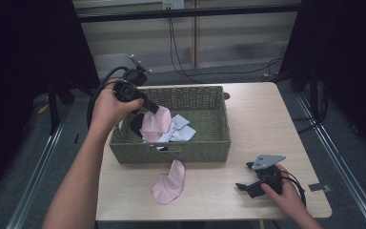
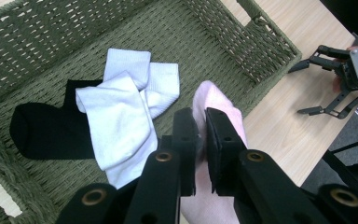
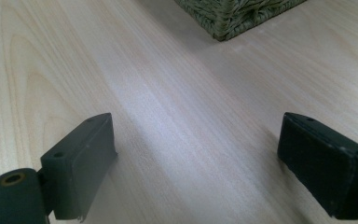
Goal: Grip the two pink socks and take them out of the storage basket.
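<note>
L tongs (image 1: 153, 108) are up over the basket (image 1: 219, 143), jaws pinched nearly together on a pink sock (image 1: 156, 121) — in the left gripper view the pads (image 2: 185, 135) squeeze the fabric w/ just a thin gap between them, sock (image 2: 223, 121) hanging below toward the basket's inside. Under it in the basket lie white socks (image 2: 121, 109) in a loose pile and a black sock (image 2: 42, 130) flat on the wicker floor, partly tucked beneath the white ones. R tongs (image 1: 248, 183) sit low on the bench (image 1: 267, 114) at the near right corner, jaws spread wide, nothing btwn them; the right gripper view has bare wood (image 3: 177, 116) between the two pads and a corner of the basket (image 3: 233, 14) farther off. A second pink sock (image 1: 168, 183) lies on the bench just in front of the basket's near wall, apart from both tongs. My read: sock-sorting job, and the step in hand is the carry — the held sock is either coming out or going in; can't tell which from here, though it hangs well within the rim. If it's going in, next move wants a small drop and a release so it lands clear of the rim; then the bench sock is the obvious next pick, prob. easiest for the R tongs, which are open and near it. Soft fabric, so a pinch at a fold should hold.
</note>
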A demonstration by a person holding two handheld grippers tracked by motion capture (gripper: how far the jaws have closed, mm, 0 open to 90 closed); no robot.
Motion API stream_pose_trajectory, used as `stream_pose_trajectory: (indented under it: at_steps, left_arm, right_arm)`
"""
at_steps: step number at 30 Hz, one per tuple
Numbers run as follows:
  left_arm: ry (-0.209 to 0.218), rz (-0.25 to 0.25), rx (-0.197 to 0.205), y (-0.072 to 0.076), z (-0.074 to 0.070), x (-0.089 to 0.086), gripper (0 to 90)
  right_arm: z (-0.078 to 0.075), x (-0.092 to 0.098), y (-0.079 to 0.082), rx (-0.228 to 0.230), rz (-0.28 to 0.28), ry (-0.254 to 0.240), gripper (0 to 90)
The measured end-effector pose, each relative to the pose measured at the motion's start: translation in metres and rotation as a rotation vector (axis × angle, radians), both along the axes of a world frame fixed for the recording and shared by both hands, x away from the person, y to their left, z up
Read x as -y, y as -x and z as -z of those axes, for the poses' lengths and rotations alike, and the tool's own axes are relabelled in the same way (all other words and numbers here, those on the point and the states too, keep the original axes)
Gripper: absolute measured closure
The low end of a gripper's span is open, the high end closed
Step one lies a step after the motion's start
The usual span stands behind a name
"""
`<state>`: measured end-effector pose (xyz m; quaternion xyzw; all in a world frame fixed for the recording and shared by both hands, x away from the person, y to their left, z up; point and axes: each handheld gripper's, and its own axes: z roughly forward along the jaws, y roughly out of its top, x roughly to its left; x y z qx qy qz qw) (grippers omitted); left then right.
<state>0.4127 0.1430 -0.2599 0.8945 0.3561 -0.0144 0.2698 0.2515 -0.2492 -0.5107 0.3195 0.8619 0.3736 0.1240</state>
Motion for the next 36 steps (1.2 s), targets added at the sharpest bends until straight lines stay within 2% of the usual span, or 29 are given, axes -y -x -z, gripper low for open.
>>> stream_pose_trajectory:
  at_steps: [5,11,13,17,20,23,33,36]
  left_arm:
    - [0.007,0.013,0.008,0.006,0.0,0.001,82.8]
    - [0.007,0.032,0.011,0.013,0.007,0.001,82.7]
    - [0.011,0.025,0.013,0.015,0.009,0.001,82.7]
    - [0.0,0.049,0.03,0.024,0.014,0.004,82.7]
    - [0.008,0.068,0.037,0.032,0.018,0.005,82.6]
    - [0.003,0.074,0.051,0.039,0.025,0.006,82.4]
    - [-0.005,0.102,0.036,0.053,0.054,0.005,80.2]
    - [0.001,0.118,0.014,0.055,0.062,0.004,77.0]
  right_arm:
    - [0.0,0.0,0.0,-0.001,0.001,-0.001,10.4]
    - [0.0,0.0,0.0,0.001,0.0,0.0,10.4]
    - [0.0,0.0,0.0,0.0,0.0,0.0,10.4]
    - [0.0,0.0,0.0,-0.002,0.001,0.0,10.4]
    - [0.0,0.0,0.0,-0.002,-0.001,0.002,10.4]
    - [0.0,0.0,0.0,-0.001,-0.002,0.002,10.4]
    - [0.0,0.0,0.0,-0.002,0.0,0.002,10.4]
    - [0.0,0.0,0.0,-0.002,0.0,0.002,10.4]
